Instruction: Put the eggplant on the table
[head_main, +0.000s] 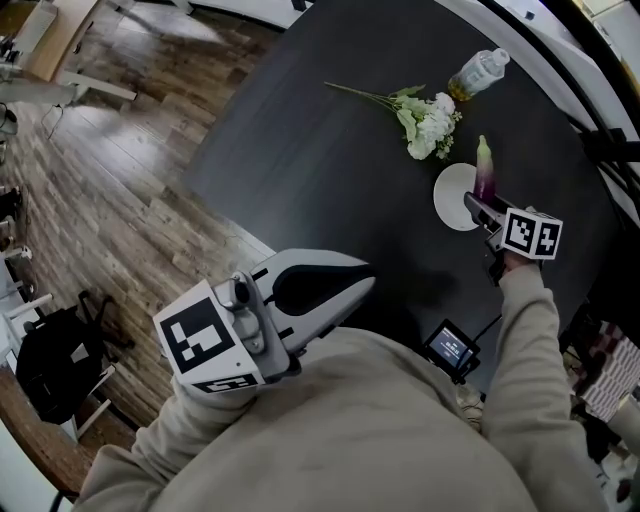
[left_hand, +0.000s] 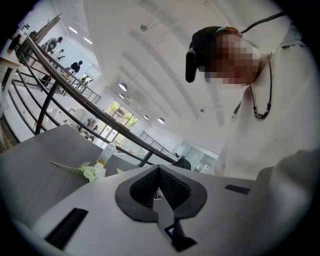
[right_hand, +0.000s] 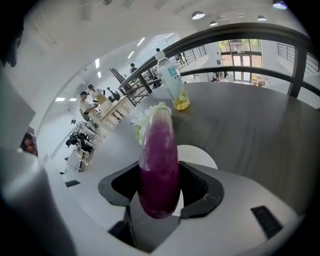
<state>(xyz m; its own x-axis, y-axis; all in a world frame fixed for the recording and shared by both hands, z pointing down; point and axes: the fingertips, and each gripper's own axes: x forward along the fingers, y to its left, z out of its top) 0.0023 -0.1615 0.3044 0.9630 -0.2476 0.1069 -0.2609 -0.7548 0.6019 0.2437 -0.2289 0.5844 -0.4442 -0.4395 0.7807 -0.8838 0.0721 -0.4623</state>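
Right gripper (head_main: 481, 206) is clamping the eggplant (right_hand: 159, 165) by its rounded end, long axis running out along the jaws, over the white plate (head_main: 450, 196) on the table (head_main: 320, 130); left gripper (left_hand: 159, 187), jaws together and empty, is hanging farther off.

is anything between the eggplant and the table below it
The white plate lies just under the eggplant, which the right gripper holds, so it appears to be in the way. Bare table lies beside the plate; the flowers sit farther off.
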